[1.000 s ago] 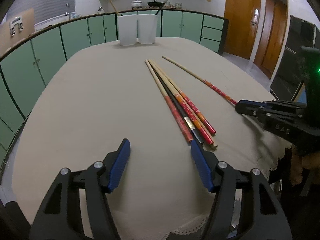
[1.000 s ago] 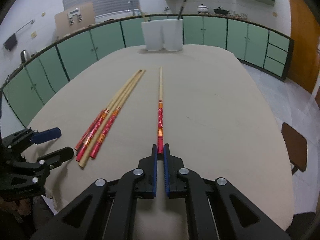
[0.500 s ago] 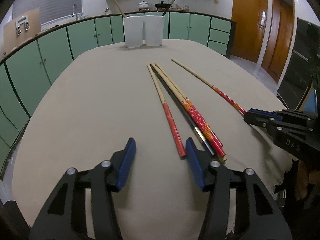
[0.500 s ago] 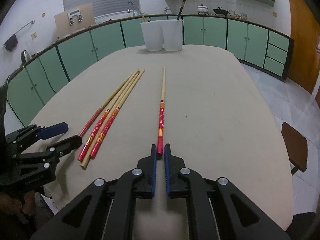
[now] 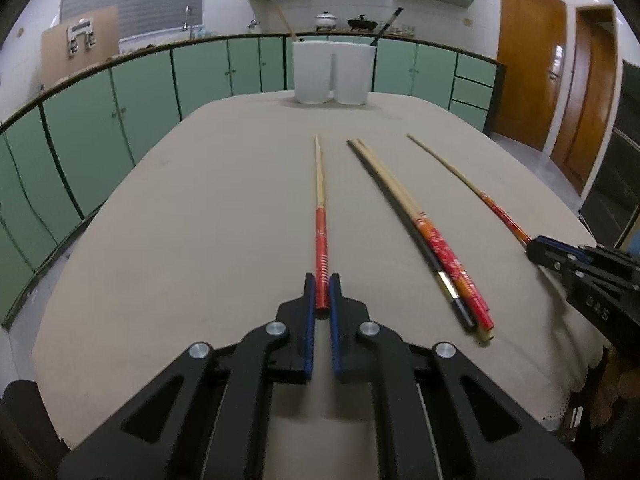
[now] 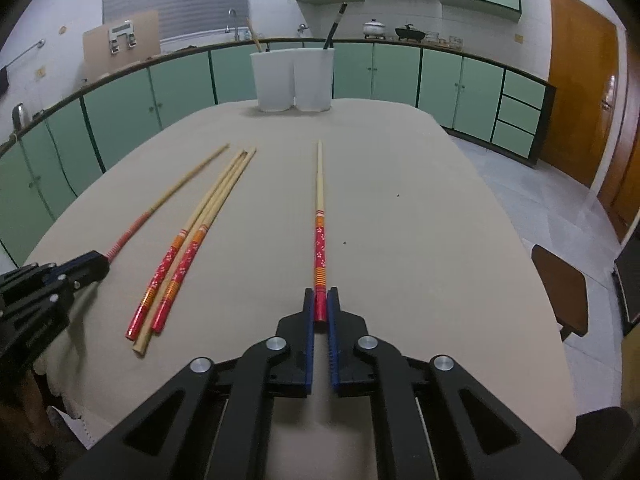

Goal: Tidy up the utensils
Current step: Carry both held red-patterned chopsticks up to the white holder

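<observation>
1. Left gripper (image 5: 322,285) pinches the red end of a striped chopstick (image 5: 320,216); right gripper (image 6: 321,299) likewise clamps a flowered chopstick (image 6: 319,220).
2. Both sticks lie along the table (image 6: 420,240), light, stiff, likely slick; end grips risk pivoting.
3. Between them, loose chopsticks (image 6: 192,240) wait.
4. Farthest, twin white holders (image 6: 292,80) stand.

Left gripper (image 5: 322,289) pinches a red-ended chopstick (image 5: 320,216); three more chopsticks (image 5: 424,228) lie bundled beside it on the table (image 5: 200,220)
</observation>
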Motion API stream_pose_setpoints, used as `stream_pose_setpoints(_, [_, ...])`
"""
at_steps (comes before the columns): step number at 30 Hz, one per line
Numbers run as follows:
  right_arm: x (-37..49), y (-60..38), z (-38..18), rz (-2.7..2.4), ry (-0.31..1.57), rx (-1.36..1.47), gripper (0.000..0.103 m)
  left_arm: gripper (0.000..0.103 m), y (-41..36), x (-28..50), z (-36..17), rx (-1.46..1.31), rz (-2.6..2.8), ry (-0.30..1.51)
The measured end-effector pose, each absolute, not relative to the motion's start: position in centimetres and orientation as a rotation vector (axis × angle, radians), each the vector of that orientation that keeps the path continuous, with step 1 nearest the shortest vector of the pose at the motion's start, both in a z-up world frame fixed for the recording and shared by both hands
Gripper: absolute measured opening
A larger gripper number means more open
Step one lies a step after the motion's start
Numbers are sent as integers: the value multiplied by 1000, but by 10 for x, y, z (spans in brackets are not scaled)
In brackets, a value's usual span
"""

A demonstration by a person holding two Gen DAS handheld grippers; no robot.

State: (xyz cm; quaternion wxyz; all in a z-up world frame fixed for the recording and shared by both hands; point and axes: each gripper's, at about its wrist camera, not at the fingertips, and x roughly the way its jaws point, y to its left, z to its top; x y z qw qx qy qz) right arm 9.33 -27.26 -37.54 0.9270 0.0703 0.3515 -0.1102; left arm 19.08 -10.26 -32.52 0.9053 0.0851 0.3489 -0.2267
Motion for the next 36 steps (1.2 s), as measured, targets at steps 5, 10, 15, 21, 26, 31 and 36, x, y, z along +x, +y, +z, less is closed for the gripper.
stream_pose_setpoints(5, [89,-269,-374,-170,726,151,7,16,-103,186,-324,208,-476,724])
stream_pose_setpoints(10, [88,-272,-375,-165,729,167,9,34,-98,185,-326,219,-485,739])
stream_pose_setpoints(15, [88,-272,-372,-161,747,177,6,5,-99,187,-322,198,-529,763])
stream_pose_setpoints(21, [73,-277,-337,-154,712,227,6,5,-88,185,-286,114,-537,755])
stream_pose_setpoints(26, [65,-282,-297,-143,654,235,6,5,-83,180,-247,98,-540,705])
stream_pose_setpoints(31, [69,-292,-246,-127,591,230,6,5,-79,181,-201,95,-544,632])
stream_pose_setpoints(36, [90,-297,-199,-79,563,186,6,5,-83,193,-160,104,-573,594])
